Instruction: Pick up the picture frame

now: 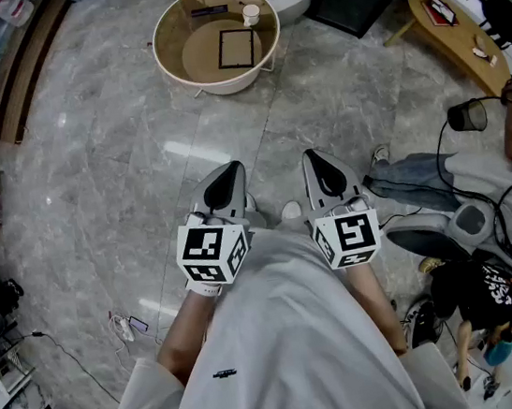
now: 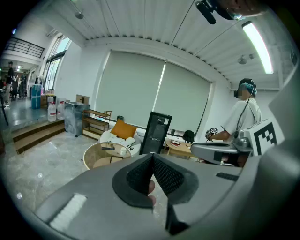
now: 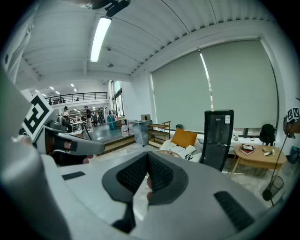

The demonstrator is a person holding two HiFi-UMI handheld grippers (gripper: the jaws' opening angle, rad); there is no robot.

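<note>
holding left tool and right tool pressed together, gripping nothing (well apart from picture frame on round surface).

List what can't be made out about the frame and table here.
- Head view: the picture frame on the round table is too small; what it holds is unreadable.
- Left gripper view: the left gripper cuts off the table's near side.
- Right gripper view: the right gripper hides most of the table; frame unseen.
</note>
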